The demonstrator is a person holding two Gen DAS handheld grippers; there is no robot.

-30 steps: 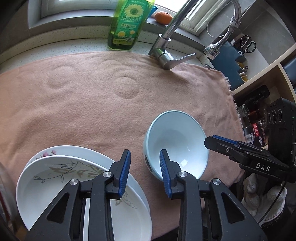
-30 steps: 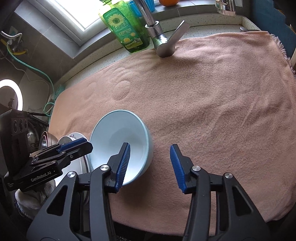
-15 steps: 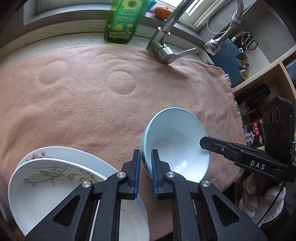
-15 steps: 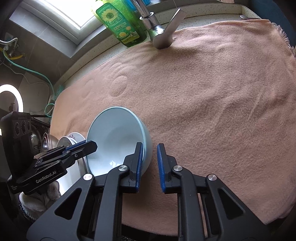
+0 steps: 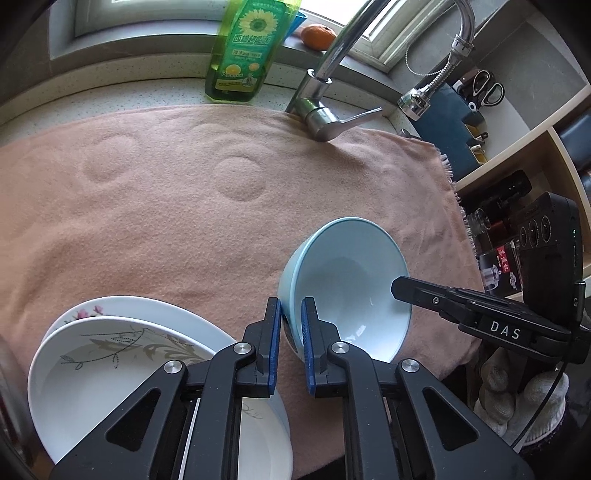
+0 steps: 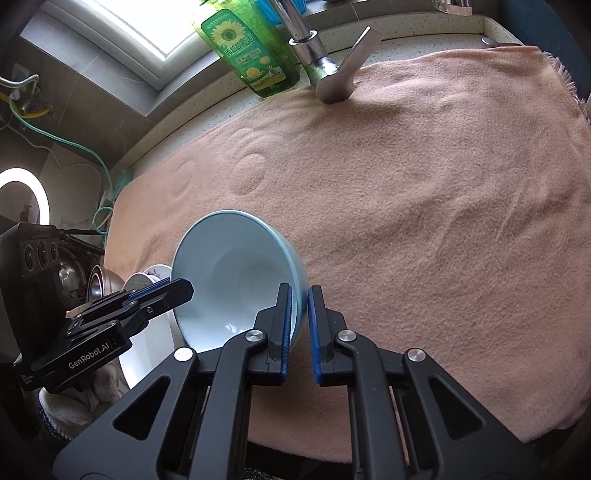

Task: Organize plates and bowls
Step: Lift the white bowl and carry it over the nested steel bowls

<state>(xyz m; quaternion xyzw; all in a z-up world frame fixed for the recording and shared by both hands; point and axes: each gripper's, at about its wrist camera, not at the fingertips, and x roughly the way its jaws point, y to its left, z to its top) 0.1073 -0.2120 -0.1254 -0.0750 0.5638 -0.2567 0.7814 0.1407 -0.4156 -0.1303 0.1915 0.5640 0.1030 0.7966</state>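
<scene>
Bowl (image 5: 347, 291) gripped both sides, tilted just above towel (image 5: 147, 206), beside plates (image 5: 147, 354).
L tool (image 5: 291, 343) & R tool (image 6: 298, 325) both clenched on rim; uneven pull could slip bowl, chip plates.

A home kitchen is shown. A chrome faucet (image 5: 325, 110) with a lever handle and a pull-out spray head (image 5: 415, 101) is mounted at the back of a speckled stone counter (image 5: 110, 92), beneath a window sill (image 5: 147, 48). A green bottle of dish soap (image 5: 242, 51) with a sunflower label is stood beside the faucet, and an orange (image 5: 317, 36) is left on the sill. The counter is covered by a peach towel (image 5: 166, 206), on which patterned plates (image 5: 122, 354) and a pale blue bowl (image 5: 351, 280) are set. Scissors (image 5: 485, 86) are kept in a block, and steel bowls (image 6: 99, 284) are stacked at one side.
</scene>
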